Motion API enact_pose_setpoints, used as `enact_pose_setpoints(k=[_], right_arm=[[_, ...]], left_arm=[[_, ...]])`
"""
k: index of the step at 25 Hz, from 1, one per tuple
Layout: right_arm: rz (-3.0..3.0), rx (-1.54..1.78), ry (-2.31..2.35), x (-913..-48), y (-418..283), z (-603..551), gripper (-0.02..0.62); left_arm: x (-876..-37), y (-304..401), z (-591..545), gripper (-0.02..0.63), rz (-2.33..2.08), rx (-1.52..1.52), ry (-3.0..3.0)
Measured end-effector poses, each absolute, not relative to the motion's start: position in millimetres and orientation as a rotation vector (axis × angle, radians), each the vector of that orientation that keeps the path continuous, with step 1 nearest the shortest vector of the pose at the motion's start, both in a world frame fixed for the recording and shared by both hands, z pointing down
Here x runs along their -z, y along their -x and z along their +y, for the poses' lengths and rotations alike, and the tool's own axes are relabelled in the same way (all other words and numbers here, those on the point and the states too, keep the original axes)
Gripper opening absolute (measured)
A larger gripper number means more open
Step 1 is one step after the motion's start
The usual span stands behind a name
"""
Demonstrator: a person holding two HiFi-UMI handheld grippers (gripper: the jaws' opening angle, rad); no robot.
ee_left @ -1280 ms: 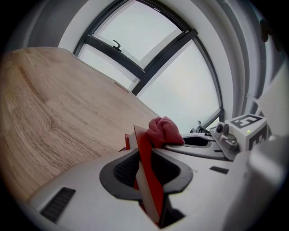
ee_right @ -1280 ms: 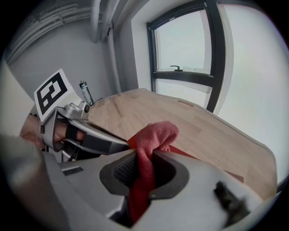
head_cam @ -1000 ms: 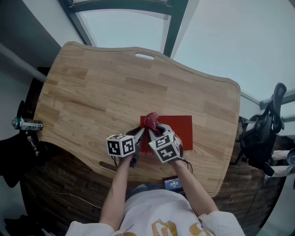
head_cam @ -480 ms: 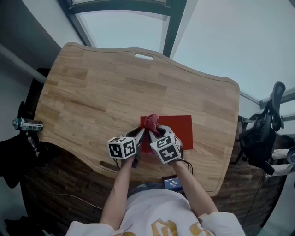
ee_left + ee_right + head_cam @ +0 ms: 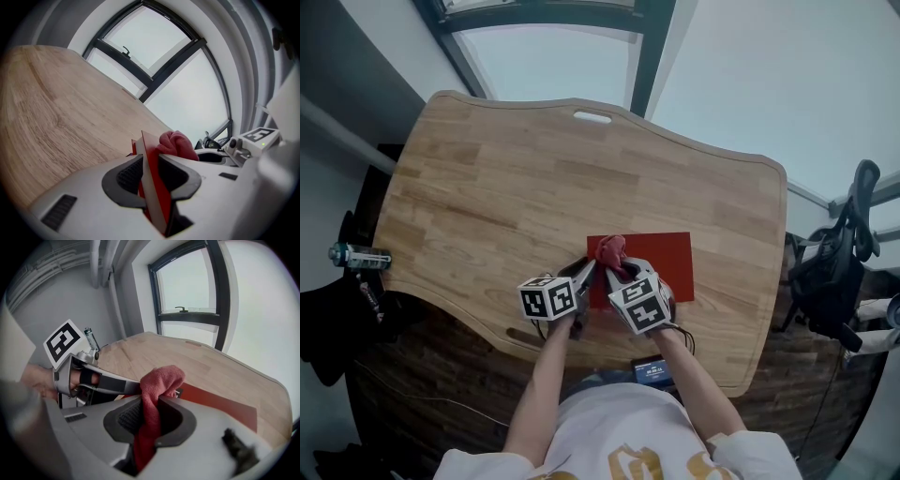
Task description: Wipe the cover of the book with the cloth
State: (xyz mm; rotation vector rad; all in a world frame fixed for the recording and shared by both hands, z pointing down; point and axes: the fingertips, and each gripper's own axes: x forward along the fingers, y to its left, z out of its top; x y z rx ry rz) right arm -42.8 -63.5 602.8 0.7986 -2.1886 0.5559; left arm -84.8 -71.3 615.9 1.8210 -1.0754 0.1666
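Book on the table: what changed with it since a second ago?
The left tongs have just been opening, with the edge of the red book between them. The book stayed where it was on the table, and the right tongs stayed shut on the cloth.

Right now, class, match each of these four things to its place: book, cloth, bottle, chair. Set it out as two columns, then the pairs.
Things: 1 book; 2 cloth; 3 bottle; 4 chair.
Places: A beyond the left edge of the table; B in the fingers of the right gripper; C on the table; D beyond its right edge.
Pairs: 1-C, 2-B, 3-A, 4-D.
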Motion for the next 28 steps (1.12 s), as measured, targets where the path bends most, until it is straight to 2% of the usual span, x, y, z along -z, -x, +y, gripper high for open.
enact_pose_setpoints(k=[28], right_arm=[[-2.182, -0.568, -0.823, -603, 38, -45, 0.071]], left_arm=[[-617, 86, -71, 0.118, -1.06, -0.166, -1.835]])
